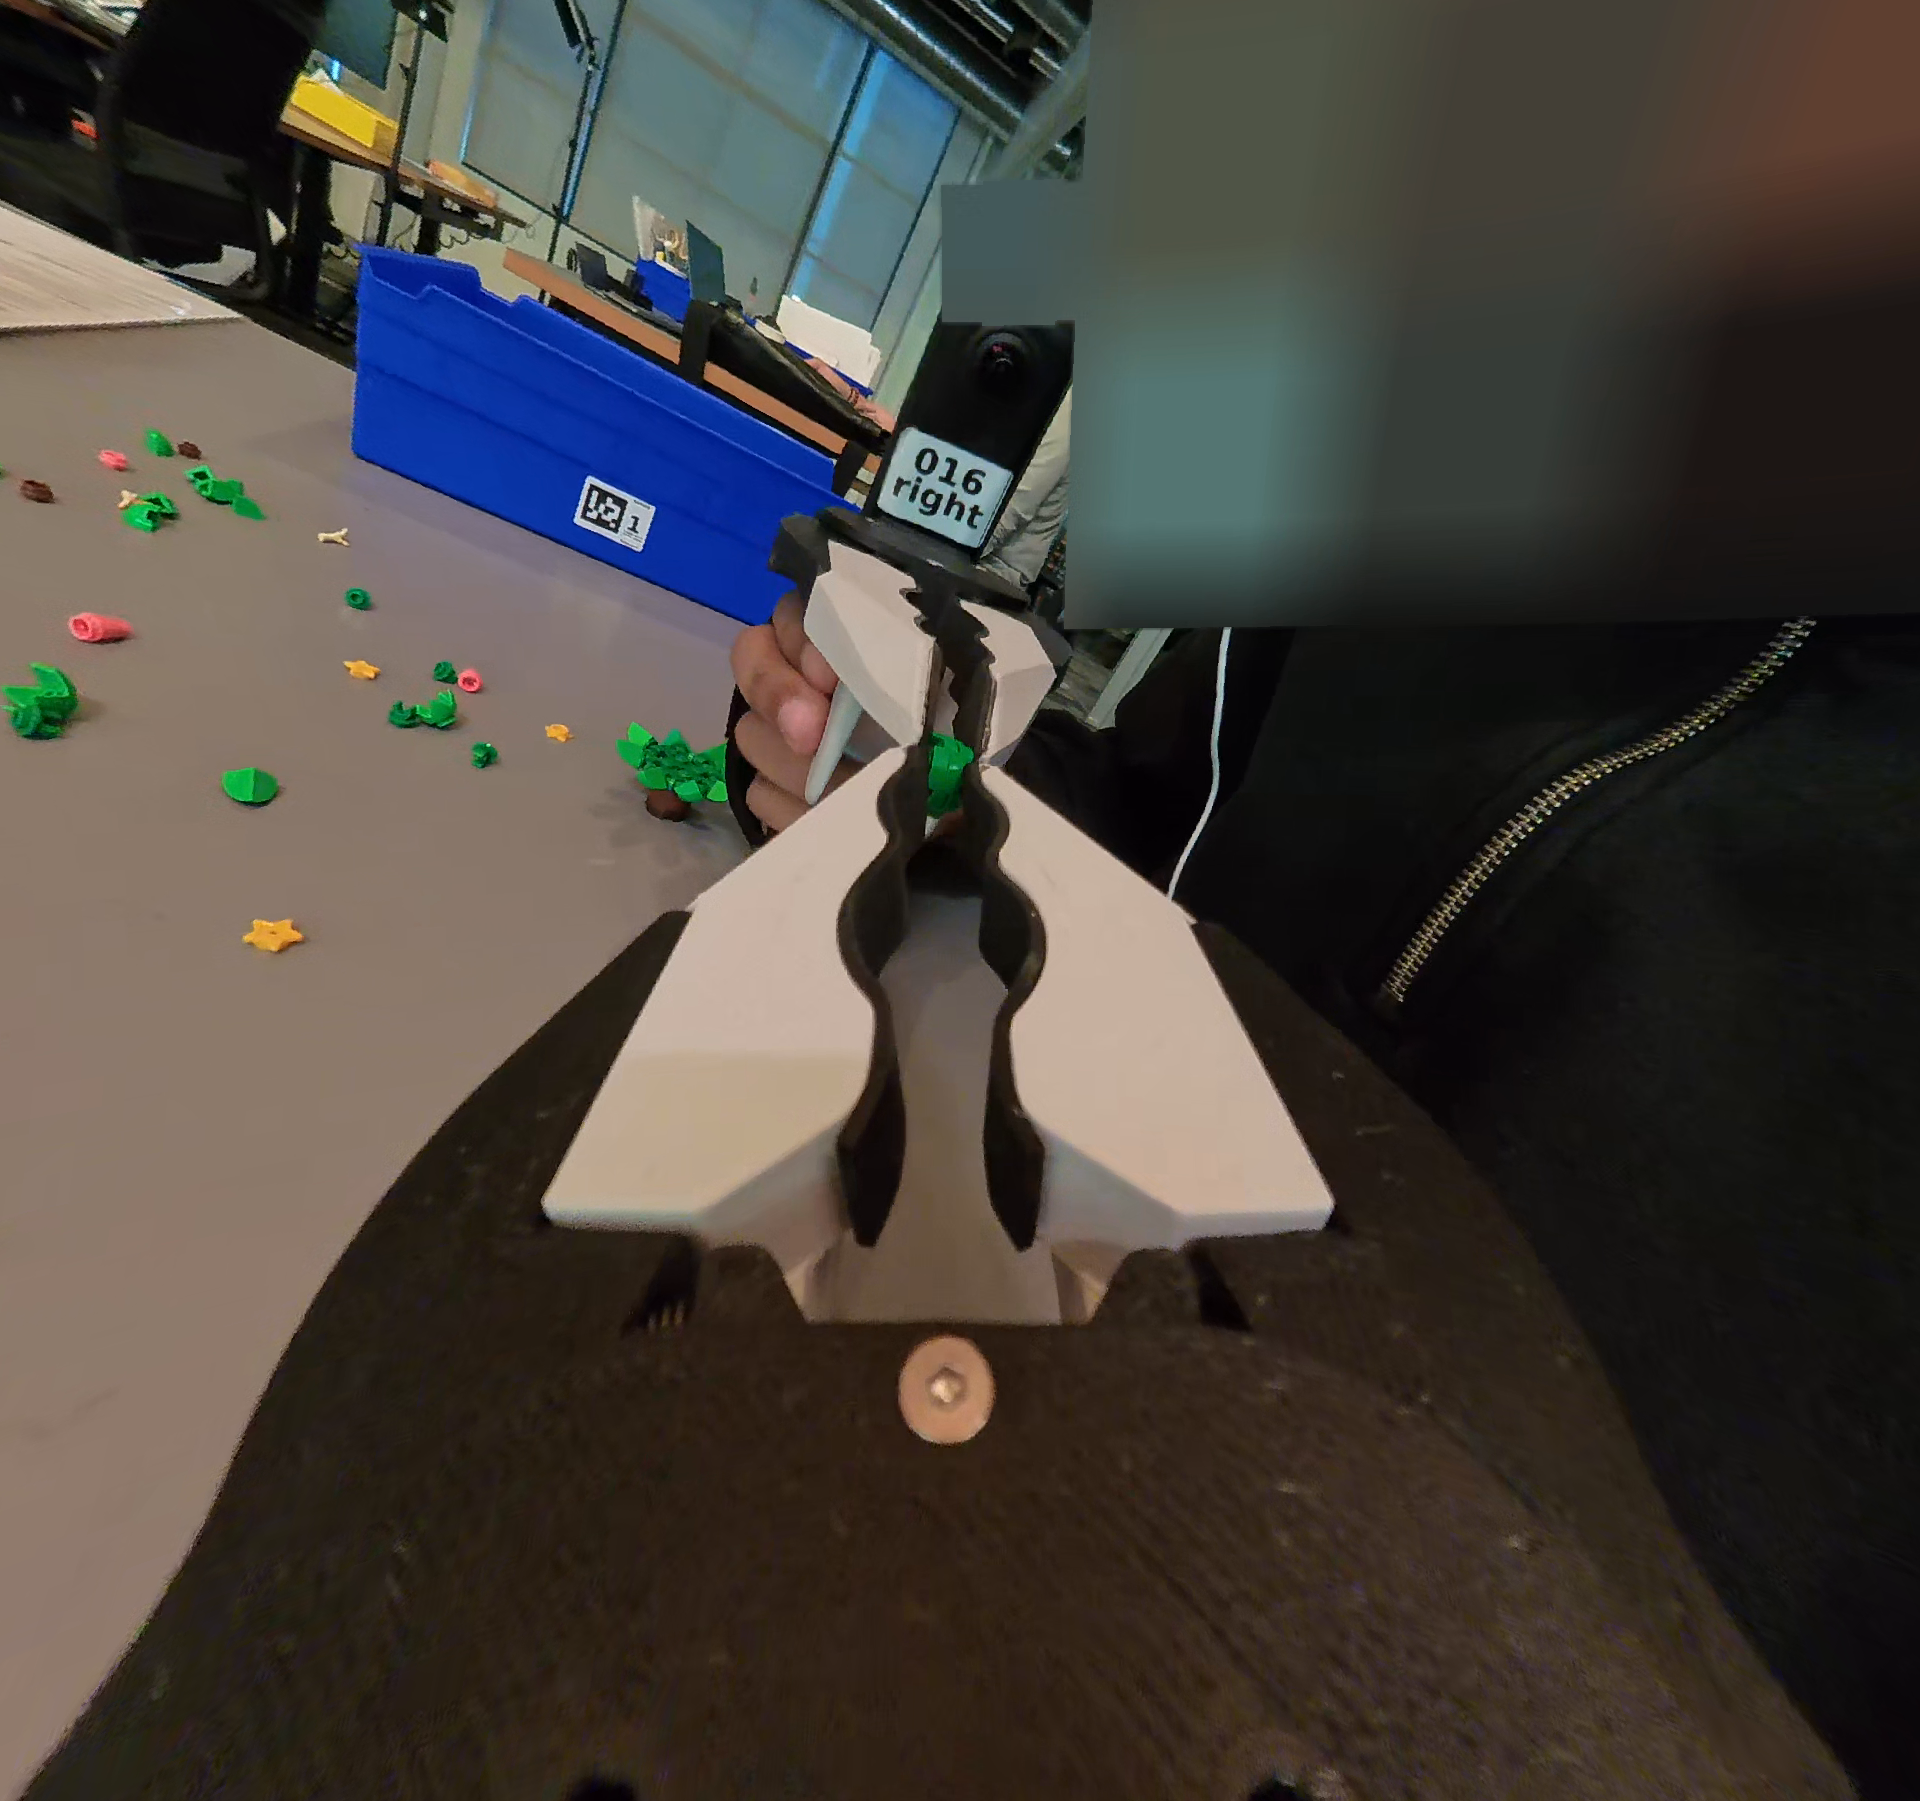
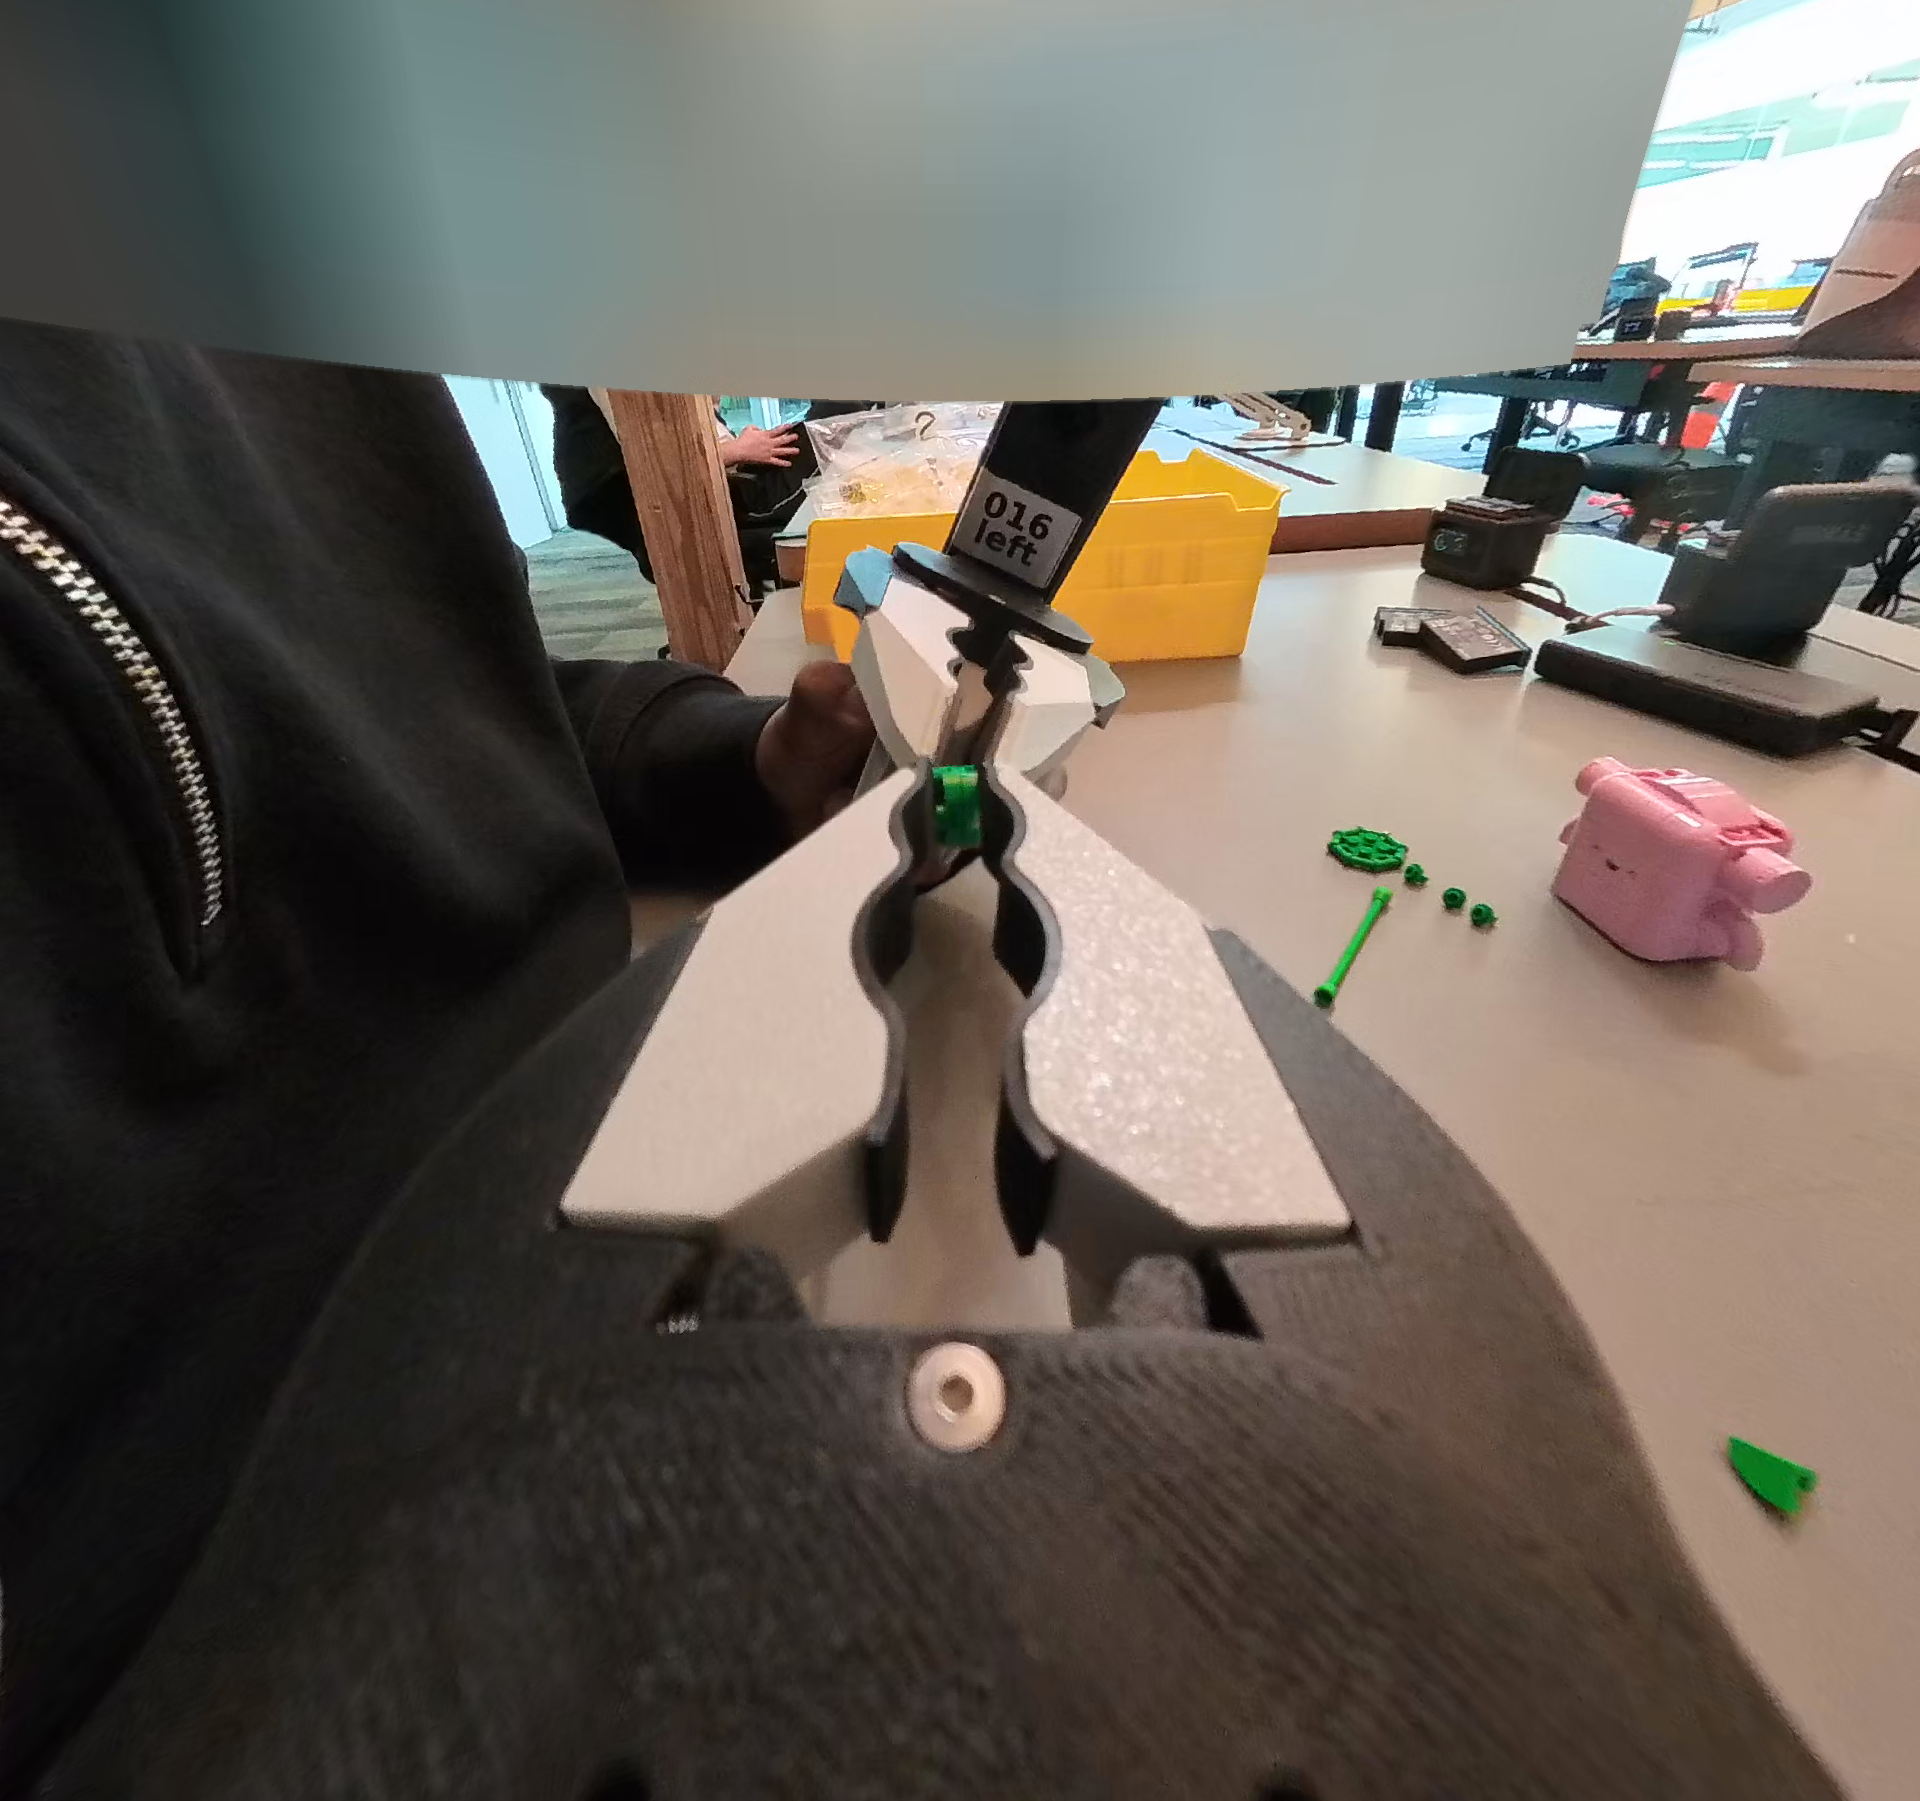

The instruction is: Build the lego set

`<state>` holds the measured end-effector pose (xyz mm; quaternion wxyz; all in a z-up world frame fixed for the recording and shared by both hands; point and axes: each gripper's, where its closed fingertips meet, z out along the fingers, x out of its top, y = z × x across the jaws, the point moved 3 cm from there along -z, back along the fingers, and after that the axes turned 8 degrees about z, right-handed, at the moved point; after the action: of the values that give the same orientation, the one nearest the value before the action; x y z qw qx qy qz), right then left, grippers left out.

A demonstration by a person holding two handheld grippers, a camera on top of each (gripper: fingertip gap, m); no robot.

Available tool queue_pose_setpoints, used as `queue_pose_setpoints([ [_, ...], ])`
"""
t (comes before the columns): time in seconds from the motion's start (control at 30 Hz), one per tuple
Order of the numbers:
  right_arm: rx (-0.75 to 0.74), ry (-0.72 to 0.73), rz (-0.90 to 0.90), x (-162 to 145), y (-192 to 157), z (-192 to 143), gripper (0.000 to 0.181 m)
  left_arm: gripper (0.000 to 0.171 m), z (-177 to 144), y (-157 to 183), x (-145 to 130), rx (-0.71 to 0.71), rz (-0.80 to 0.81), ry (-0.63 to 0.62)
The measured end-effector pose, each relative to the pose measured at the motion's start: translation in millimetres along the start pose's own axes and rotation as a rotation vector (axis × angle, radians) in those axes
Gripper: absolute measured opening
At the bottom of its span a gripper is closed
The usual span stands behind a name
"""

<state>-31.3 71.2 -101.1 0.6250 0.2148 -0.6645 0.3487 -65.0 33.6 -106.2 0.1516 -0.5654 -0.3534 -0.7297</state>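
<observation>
Large blurred patches cover the upper part of both views, and the person behind shows only as a black zip-up jacket (image 1: 1558,920) with a metal zipper. The two grippers meet tip to tip above the table (image 1: 208,1128), so each hides part of the other and of the small green lego piece (image 2: 956,804) pinched between them; its exact shape is hard to make out, only a bright green studded bit showing in the gap. The left gripper (image 1: 940,775) has white faceted fingers lined with wavy black pads, drawn close together with the tips on the green piece. The right gripper (image 2: 954,801), of the same build with a grainy printed surface, is likewise closed onto the piece from the opposite side. Which of the two carries the load cannot be told. A hand (image 1: 774,712) wraps the far gripper's handle in the left wrist view. On the smooth grey table lie scattered loose parts: green leaf pieces (image 1: 670,764), pink pieces (image 1: 99,627) and small yellow stars (image 1: 272,935), with a blue plastic bin (image 1: 520,421) behind. The right wrist view shows a rounded pink lego build (image 2: 1662,868), a round green plate (image 2: 1366,845), a thin green rod (image 2: 1351,946), a green wedge (image 2: 1771,1476) near the edge, a yellow bin (image 2: 1174,577) and dark electronics boxes (image 2: 1704,702) farther back
</observation>
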Motion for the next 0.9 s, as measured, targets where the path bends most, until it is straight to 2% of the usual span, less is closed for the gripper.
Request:
queue_pose_setpoints([
  [0.33, -0.032, -0.066, 0.001, -4, 3, -2, 0.006, 0.002, 2, -3, -4, 0.047, -0.017, -0.028],
  [0.5, -0.019, -0.040, 0.044, -3, 5, -1, 0.006, 0.002, 1, -4, -3, 0.055, -0.010, -0.025],
  [0.63, -0.065, 0.008, 0.013, 0, 10, 1, 0.008, 0.001, -2, -8, 2, 0.072, -0.013, 0.011],
  [0.7, -0.120, 0.020, -0.053, 2, 13, 0, 0.028, 0.001, -6, -10, 5, 0.080, -0.023, 0.041],
  [0.73, -0.139, 0.016, -0.084, 2, 14, -1, 0.032, 0.001, -8, -11, 6, 0.079, -0.030, 0.056],
  [0.9, -0.122, -0.041, -0.101, -3, 8, 5, 0.029, 0.000, -18, -10, 17, 0.005, -0.098, 0.168],
])
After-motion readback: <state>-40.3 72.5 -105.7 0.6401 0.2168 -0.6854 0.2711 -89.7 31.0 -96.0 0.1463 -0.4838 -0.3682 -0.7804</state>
